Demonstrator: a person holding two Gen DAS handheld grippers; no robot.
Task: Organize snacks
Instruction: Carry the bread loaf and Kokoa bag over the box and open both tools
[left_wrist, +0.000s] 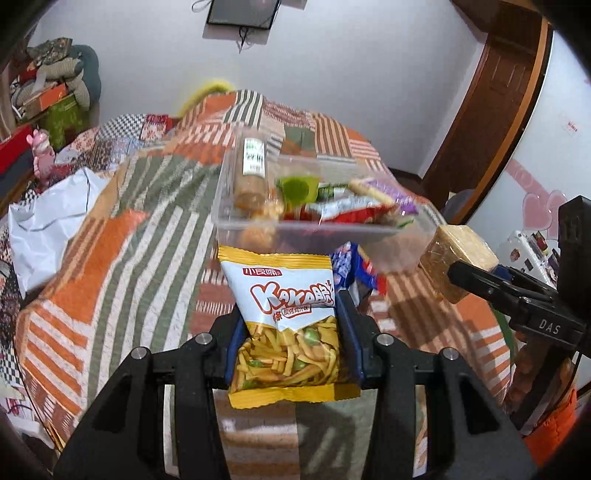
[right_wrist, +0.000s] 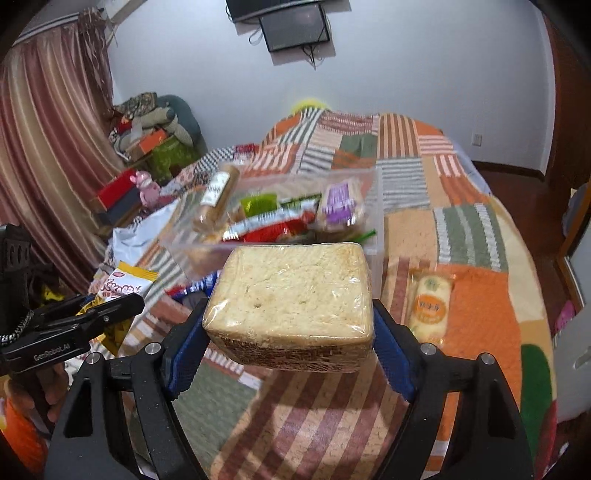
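Observation:
My left gripper (left_wrist: 291, 321) is shut on a yellow and white snack bag (left_wrist: 284, 295) and holds it above the bed, just in front of a clear plastic box (left_wrist: 236, 218) with several snacks inside. My right gripper (right_wrist: 290, 321) is shut on a wrapped block of bread (right_wrist: 295, 288) and holds it in front of the same box (right_wrist: 375, 236). The bread (left_wrist: 456, 254) and right gripper also show at the right of the left wrist view. The snack bag (right_wrist: 125, 284) and left gripper show at the left of the right wrist view.
A patchwork bedspread (left_wrist: 122, 236) covers the bed. A wrapped orange-labelled bun (right_wrist: 430, 306) lies right of the box. A blue packet (left_wrist: 351, 269) lies under the box's near side. A white plastic bag (left_wrist: 48, 221) lies at the left. Boxes and clutter (right_wrist: 147, 147) stand by the curtain.

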